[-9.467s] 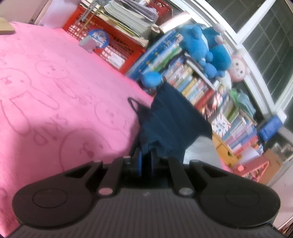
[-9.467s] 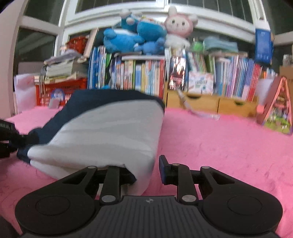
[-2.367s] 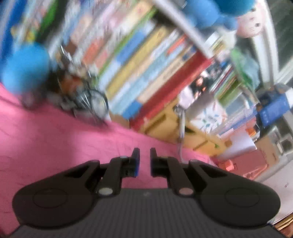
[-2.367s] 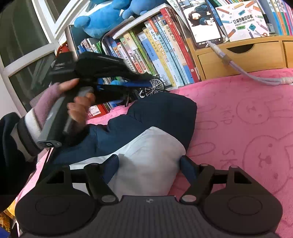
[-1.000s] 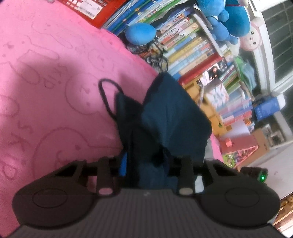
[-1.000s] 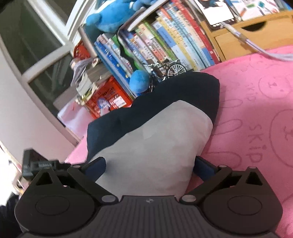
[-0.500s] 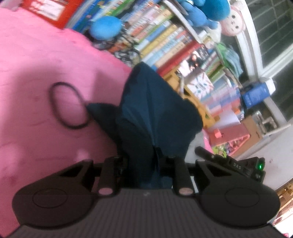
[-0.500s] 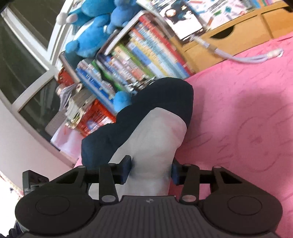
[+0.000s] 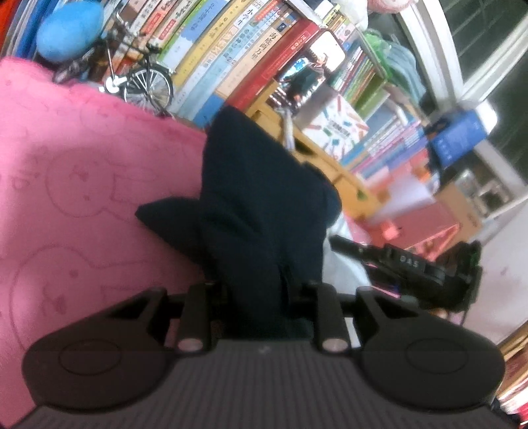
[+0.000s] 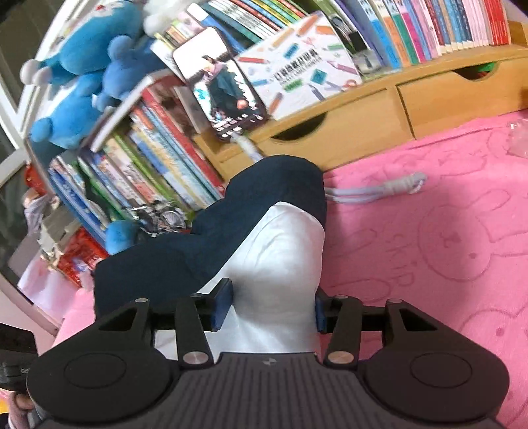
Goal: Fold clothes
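A folded navy and white garment (image 9: pixel 264 184) rests on the pink rabbit-print blanket (image 9: pixel 82 184), bunched up and partly raised. My left gripper (image 9: pixel 260 290) has the navy end between its fingers; the jaws are opening slightly, but the pads still press the cloth. In the right wrist view the garment's white panel (image 10: pixel 283 250) fills the gap of my right gripper (image 10: pixel 270 307). Its blue pads touch both sides while the jaws open a little. The navy part (image 10: pixel 264 188) curls over towards the bookshelf. The garment's underside is hidden.
Rows of books (image 10: pixel 158 165) and wooden drawers (image 10: pixel 363 125) stand just behind the garment. A toy bicycle (image 9: pixel 142 82), a blue plush (image 9: pixel 69 31), a leaning phone (image 10: pixel 221 89) and a pale cable (image 10: pixel 379 189) lie close by. The blanket stretches on to the right (image 10: pixel 445 247).
Both grippers have carried the garment closer to the bookshelf. The right jaws have narrowed from wide apart onto the white panel. The black loop on the blanket has left the left view.
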The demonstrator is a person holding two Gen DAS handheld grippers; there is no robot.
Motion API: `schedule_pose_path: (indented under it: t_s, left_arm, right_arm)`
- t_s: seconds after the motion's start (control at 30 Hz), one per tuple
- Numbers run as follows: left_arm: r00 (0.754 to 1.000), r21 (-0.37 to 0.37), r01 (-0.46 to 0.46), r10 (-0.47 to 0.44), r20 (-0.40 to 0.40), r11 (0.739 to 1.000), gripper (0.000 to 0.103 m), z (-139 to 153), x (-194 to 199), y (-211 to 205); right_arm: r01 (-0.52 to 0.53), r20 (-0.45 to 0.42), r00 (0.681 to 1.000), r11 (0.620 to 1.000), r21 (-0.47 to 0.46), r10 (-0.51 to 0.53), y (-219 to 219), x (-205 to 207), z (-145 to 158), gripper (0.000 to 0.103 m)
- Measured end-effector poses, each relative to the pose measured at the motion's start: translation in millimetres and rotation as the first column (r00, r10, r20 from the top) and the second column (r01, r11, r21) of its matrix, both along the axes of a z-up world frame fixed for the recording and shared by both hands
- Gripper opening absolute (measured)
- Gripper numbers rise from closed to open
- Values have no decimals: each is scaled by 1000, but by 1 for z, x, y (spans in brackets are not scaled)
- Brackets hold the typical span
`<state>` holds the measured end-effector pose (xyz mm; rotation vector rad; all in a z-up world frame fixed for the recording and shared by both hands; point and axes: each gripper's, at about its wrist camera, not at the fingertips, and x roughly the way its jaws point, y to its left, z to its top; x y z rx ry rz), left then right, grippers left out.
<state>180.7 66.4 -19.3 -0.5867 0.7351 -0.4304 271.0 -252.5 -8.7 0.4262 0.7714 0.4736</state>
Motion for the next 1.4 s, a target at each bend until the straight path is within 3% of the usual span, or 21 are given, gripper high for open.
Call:
schedule_pose_path:
  t_s: [0.23,0.37,0.5,0.63,0.77,0.9,1.1,1.2,1.27,1.4]
  left_arm:
    - [998,103,-64,63,12,993,30,6,-25,10]
    - [990,215,-130,115,81,968,31,24,-50,5]
    - [980,308,-155,107,166,939,36,45,-90,-15]
    - [968,317,-100,20,248,943,50,58,-138,-38]
    - [980,444,-89,-2,200,891,50,44,-150,-60]
    - [990,497,-98,34,136,862,50,22,-149,-61]
    - [989,511,-116,51,139,852,52,20,-166,-58]
    - [987,531,-130,56,153,837,62,24,-173,-62]
    - [985,534,-138,62,159,834,76,26,-177,-64]
    - [986,535,-141,67,156,833,77,27,-182,-65]
  right_arm:
    - [-14,68,998,998,-53,17,-8,-36,12,56]
    - [-38,141,988,985,-170,63,-14,-74,29,63]
    - [-103,188,968,946,-308,167,-7,-121,34,69]
    - [-166,219,936,895,-415,275,2,-171,27,69]
    - [-177,219,927,869,-461,305,8,-205,14,75]
    - [-165,206,933,858,-487,296,8,-225,1,77]
    - [-156,193,933,827,-540,302,10,-245,-15,79]
    - [-152,200,934,838,-524,295,11,-251,-14,80]
    - [-140,210,935,842,-522,286,11,-254,-13,83]
    - [-115,227,938,852,-511,262,13,-260,-11,89]
